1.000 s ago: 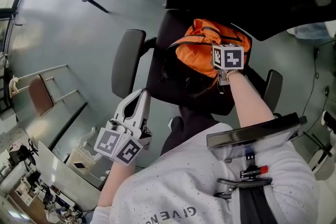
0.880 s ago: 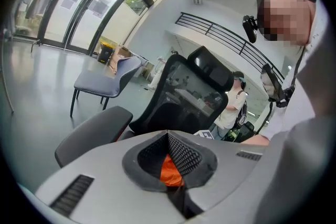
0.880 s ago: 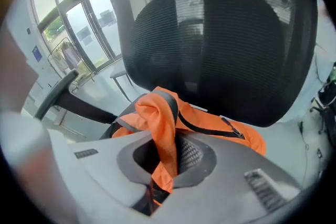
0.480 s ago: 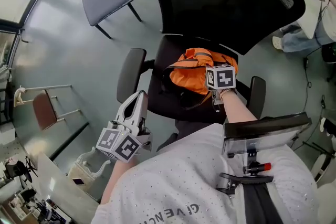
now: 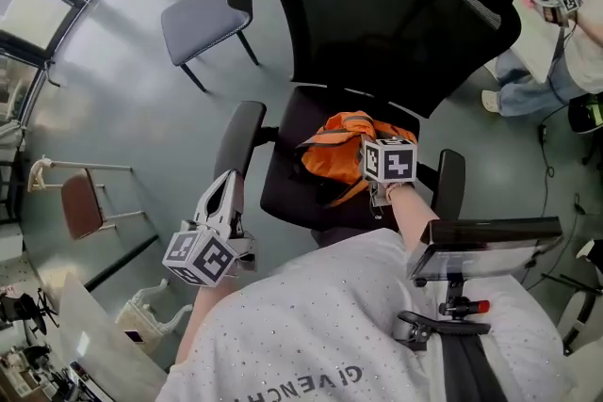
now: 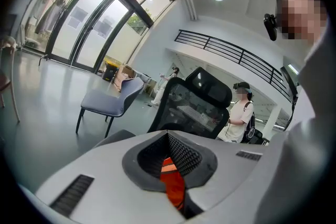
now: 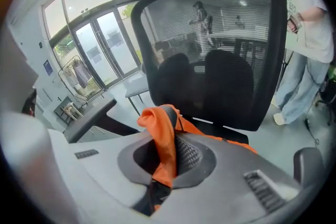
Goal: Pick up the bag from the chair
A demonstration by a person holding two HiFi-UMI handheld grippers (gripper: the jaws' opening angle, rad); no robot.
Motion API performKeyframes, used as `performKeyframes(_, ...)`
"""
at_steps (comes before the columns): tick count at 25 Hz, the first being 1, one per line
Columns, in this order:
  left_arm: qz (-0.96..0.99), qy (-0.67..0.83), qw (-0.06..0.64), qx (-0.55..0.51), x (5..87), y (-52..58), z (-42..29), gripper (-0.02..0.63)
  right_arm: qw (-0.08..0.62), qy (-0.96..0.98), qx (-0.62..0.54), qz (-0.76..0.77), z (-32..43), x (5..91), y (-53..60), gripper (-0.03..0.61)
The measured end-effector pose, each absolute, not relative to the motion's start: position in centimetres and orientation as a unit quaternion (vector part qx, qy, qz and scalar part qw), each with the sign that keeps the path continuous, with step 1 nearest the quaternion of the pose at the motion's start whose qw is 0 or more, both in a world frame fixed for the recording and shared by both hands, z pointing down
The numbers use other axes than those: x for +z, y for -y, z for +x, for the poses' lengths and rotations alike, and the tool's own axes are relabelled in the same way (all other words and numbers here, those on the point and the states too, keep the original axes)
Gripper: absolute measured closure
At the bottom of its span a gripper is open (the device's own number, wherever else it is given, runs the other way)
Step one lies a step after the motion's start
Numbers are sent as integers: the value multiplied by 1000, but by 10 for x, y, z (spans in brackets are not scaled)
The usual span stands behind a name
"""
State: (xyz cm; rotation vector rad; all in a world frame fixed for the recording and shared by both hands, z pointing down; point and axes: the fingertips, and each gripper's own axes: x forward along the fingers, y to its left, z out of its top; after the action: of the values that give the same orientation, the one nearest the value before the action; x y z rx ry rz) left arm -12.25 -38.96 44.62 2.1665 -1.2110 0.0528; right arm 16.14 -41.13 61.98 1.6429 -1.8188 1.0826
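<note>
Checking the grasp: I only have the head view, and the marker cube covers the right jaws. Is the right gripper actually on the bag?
Observer: Yes. In the right gripper view the right gripper has its jaws closed on a bunched orange fold of the bag.
Operator: Fabric only, or a strap too?
Observer: A dark band runs over the top of that fold, so it looks like strap edging is pinched along with the fabric.
Operator: Left gripper?
Observer: In the left gripper view the left gripper grips nothing. Its jaws are together, and the orange seen past them is the bag farther off.
</note>
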Motion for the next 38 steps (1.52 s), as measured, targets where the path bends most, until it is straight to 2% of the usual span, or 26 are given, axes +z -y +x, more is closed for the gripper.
performKeyframes(6, 837, 451, 309, -4, 427, 379, -128, 601, 205, 680, 361, 605, 151, 588, 404, 557)
performKeyframes(13, 841, 445, 307, -19, 411, 352, -173, 601, 165, 685, 319, 634, 140, 528, 379, 557)
performKeyframes(19, 863, 429, 267, -20, 390, 321, -196, 601, 82, 705, 279, 647, 118, 466, 357, 557)
performKeyframes(24, 865, 429, 255, -40, 373, 299, -232, 601, 49, 736, 227, 636, 76, 410, 337, 557)
performKeyframes(38, 904, 374, 196, -68, 316, 224, -235, 601, -50, 774, 157, 612, 15, 299, 237, 558)
